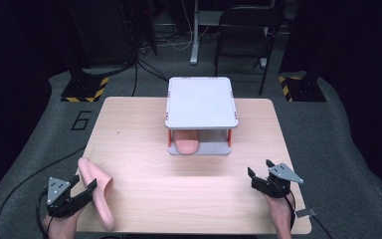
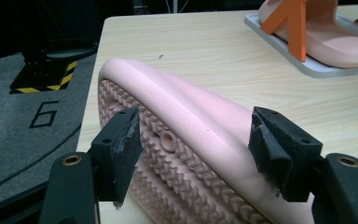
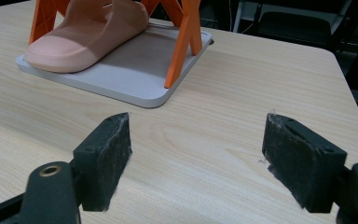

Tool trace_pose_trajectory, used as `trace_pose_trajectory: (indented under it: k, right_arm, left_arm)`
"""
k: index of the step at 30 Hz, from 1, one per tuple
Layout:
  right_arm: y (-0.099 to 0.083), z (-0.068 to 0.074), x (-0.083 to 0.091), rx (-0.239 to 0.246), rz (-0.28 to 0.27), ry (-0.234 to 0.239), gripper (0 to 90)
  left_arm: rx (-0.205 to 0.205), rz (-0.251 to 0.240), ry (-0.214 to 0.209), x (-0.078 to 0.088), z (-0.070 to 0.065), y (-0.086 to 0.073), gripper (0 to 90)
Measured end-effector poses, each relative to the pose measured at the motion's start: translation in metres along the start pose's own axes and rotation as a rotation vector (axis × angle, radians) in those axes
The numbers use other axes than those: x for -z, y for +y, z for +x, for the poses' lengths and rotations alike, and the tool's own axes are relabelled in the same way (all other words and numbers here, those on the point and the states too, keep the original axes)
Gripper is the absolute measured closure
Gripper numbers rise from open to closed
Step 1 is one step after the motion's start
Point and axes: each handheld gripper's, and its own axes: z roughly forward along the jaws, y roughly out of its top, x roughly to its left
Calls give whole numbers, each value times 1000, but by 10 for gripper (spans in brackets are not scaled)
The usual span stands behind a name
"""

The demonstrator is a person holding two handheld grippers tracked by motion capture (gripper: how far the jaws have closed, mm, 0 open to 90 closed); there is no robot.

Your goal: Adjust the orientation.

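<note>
Though gripped, slipper (image 1: 97, 191) lengthwise, toe away.

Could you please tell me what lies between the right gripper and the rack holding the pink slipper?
Nothing: in the right gripper view, bare wooden table separates the right gripper from the rack holding the pink slipper.

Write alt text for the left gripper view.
A pink slipper lies on its side on the wooden table, ridged sole showing, between the left gripper's black jaws. Behind, a second slipper sits on a grey rack shelf with orange legs.
</note>
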Motion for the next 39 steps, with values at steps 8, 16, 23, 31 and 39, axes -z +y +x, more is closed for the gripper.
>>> trace_pose_trajectory:
  k: [8, 16, 23, 31, 39]
  right_arm:
    - [1, 0, 1, 7, 4, 10, 230]
    - [3, 3, 0, 11, 12, 6, 231]
    - [5, 3, 2, 17, 7, 10, 234]
    - [4, 2, 3, 6, -4, 9, 233]
    - [4, 0, 1, 3, -20, 3, 234]
  left_arm:
    - [38, -19, 49, 30, 28, -9, 341]
    - [67, -5, 100, 49, 50, -26, 376]
    - [76, -12, 140, 40, 64, -32, 447]
    - [34, 23, 89, 0, 71, -13, 435]
    - [-35, 67, -37, -47, 40, 0, 450]
